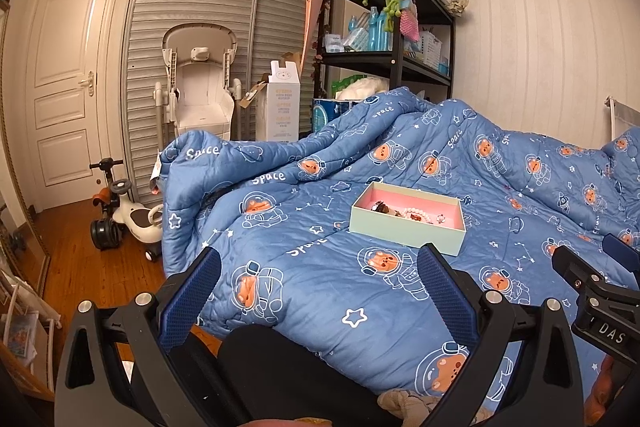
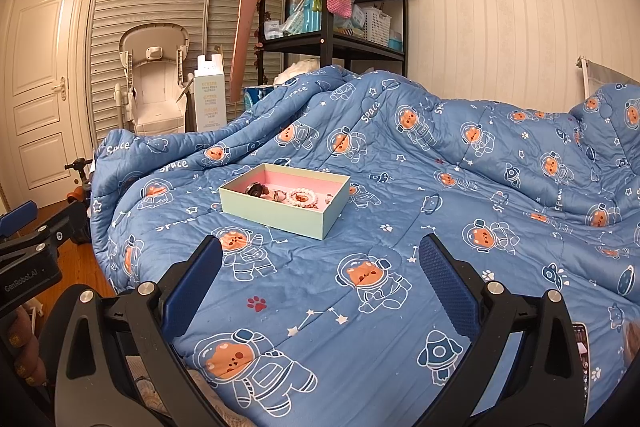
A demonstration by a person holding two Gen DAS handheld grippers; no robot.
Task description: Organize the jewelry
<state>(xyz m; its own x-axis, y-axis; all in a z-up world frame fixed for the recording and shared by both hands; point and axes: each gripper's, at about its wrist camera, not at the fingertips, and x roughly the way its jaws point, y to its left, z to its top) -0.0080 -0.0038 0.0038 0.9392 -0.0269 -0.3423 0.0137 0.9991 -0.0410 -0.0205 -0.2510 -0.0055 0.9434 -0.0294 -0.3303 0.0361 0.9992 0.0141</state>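
A pale green box with a pink lining lies open on the blue space-print quilt. Inside it lie a dark watch, a pink bead bracelet and a small ring. My left gripper is open and empty, held above the quilt's near edge, short of the box. My right gripper is open and empty, above the quilt in front of the box. Each gripper shows at the edge of the other's view: the right one, the left one.
The quilt covers the bed and bunches up behind the box. A black shelf rack stands behind the bed. A high chair, a carton and a ride-on toy stand on the wooden floor at left.
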